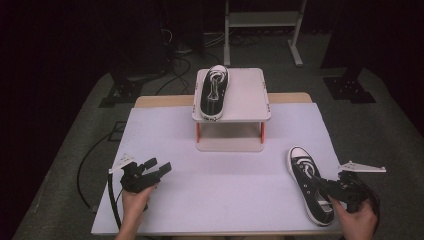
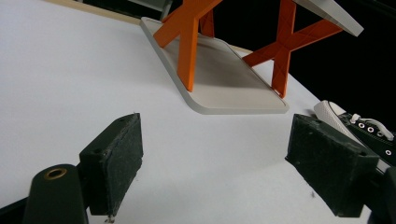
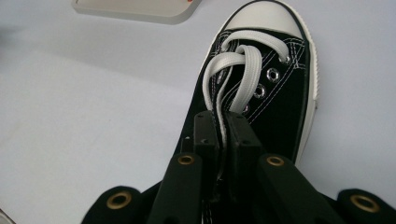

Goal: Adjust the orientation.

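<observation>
A black sneaker (image 1: 309, 182) with white laces and toe cap lies at the table's front right, toe pointing away. My right gripper (image 1: 327, 188) sits over its middle, shut on the shoe's white laces (image 3: 223, 79) in the right gripper view, where the pads (image 3: 243, 140) pinch them. A second black sneaker (image 1: 214, 91) lies on top of the small two-tier shoe stand (image 1: 247, 95) at the table's back centre. My left gripper (image 1: 159, 167) hovers at the front left, open and holding nothing, its pads (image 2: 116, 158) wide apart. The sneaker (image 2: 359, 128) shows beyond its right pad.
The stand has orange cross legs (image 2: 187, 42) and a bare lower shelf (image 2: 224, 79). The white table top (image 1: 225, 170) stretches between the two grippers. Cables and a metal frame (image 1: 262, 25) lie on the floor behind the table.
</observation>
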`<act>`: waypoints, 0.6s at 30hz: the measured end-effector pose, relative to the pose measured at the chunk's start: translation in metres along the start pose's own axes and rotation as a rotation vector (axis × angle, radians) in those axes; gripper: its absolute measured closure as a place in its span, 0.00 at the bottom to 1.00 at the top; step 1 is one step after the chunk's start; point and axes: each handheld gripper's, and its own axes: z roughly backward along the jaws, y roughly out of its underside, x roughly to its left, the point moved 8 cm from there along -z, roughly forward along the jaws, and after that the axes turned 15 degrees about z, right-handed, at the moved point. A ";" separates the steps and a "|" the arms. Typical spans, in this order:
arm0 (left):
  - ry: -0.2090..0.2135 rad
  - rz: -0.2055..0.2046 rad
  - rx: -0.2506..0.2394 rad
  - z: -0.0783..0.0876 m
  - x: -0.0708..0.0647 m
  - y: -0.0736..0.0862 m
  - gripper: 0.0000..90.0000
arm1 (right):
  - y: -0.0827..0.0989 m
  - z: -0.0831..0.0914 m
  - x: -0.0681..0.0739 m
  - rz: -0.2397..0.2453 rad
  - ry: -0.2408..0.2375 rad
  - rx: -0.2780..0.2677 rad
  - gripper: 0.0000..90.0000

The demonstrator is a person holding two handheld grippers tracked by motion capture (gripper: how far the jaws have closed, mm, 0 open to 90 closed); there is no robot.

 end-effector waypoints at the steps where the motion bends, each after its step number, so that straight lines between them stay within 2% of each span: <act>1: -0.001 0.002 -0.001 0.000 0.000 0.000 0.20 | 0.000 0.000 -0.001 -0.004 -0.004 -0.005 0.93; 10: -0.003 0.002 -0.003 0.001 0.001 -0.001 0.20 | -0.001 0.007 -0.004 -0.058 -0.053 -0.045 0.94; 11: -0.003 0.001 -0.003 0.001 0.001 -0.001 0.20 | -0.003 0.010 -0.002 -0.070 -0.081 -0.057 0.94; 13: -0.004 0.001 -0.004 0.002 0.001 -0.001 0.20 | -0.004 0.011 -0.002 -0.073 -0.088 -0.062 0.94; 18: -0.004 0.002 -0.008 0.003 0.001 -0.002 0.20 | -0.012 0.019 0.009 -0.078 -0.166 -0.094 0.94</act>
